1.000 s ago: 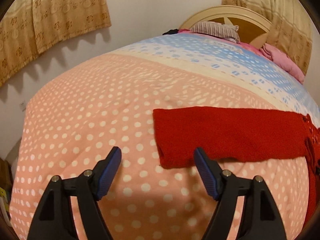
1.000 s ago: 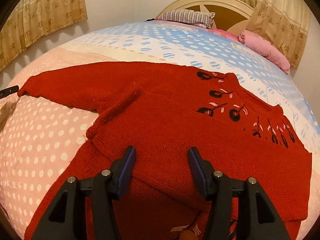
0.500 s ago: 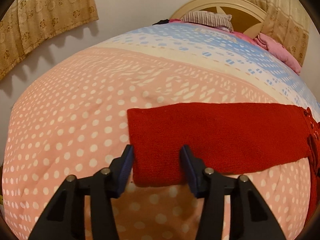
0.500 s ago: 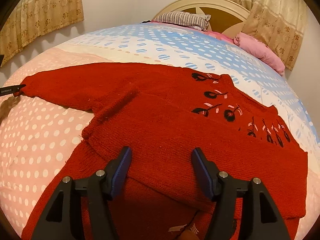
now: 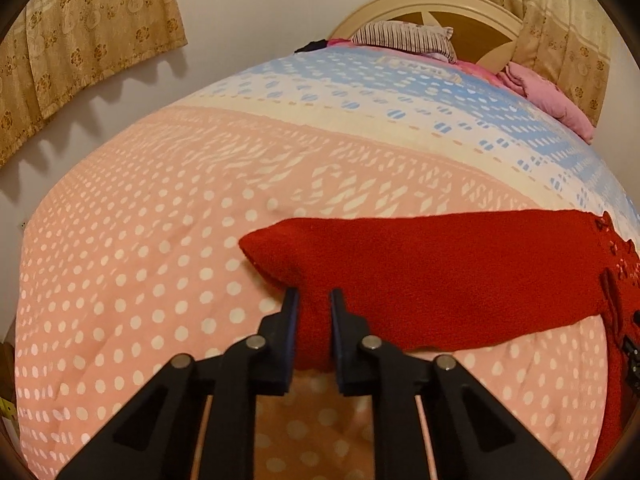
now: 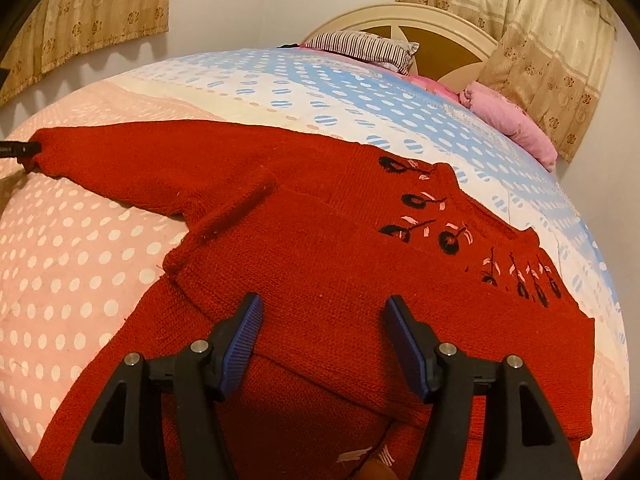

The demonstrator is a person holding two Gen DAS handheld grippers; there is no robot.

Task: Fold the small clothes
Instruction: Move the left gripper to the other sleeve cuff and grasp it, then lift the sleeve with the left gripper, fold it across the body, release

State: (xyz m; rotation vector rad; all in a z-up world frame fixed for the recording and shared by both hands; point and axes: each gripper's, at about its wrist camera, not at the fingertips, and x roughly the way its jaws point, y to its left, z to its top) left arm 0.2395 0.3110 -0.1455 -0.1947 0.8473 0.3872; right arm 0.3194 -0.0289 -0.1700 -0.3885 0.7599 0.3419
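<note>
A small red knitted sweater [image 6: 320, 248] with black and pink embroidery lies spread on the bed. One sleeve is folded across the body; the other sleeve [image 5: 440, 272] stretches out to the left. My left gripper [image 5: 313, 304] is shut on that sleeve's cuff, which is slightly raised off the quilt; its tip also shows in the right wrist view [image 6: 18, 149]. My right gripper [image 6: 322, 320] is open and empty, just above the sweater's lower body.
The bed has a pink dotted quilt [image 5: 140, 260] turning blue [image 6: 340, 92] toward the headboard [image 6: 400, 16]. A striped pillow [image 6: 360, 46] and a pink pillow [image 6: 508, 120] lie at the head. Curtains [image 5: 80, 40] hang on the wall.
My left gripper moved forward onto the sleeve cuff and closed on it, lifting it slightly. My right gripper stayed open over the sweater, opening a bit wider.
</note>
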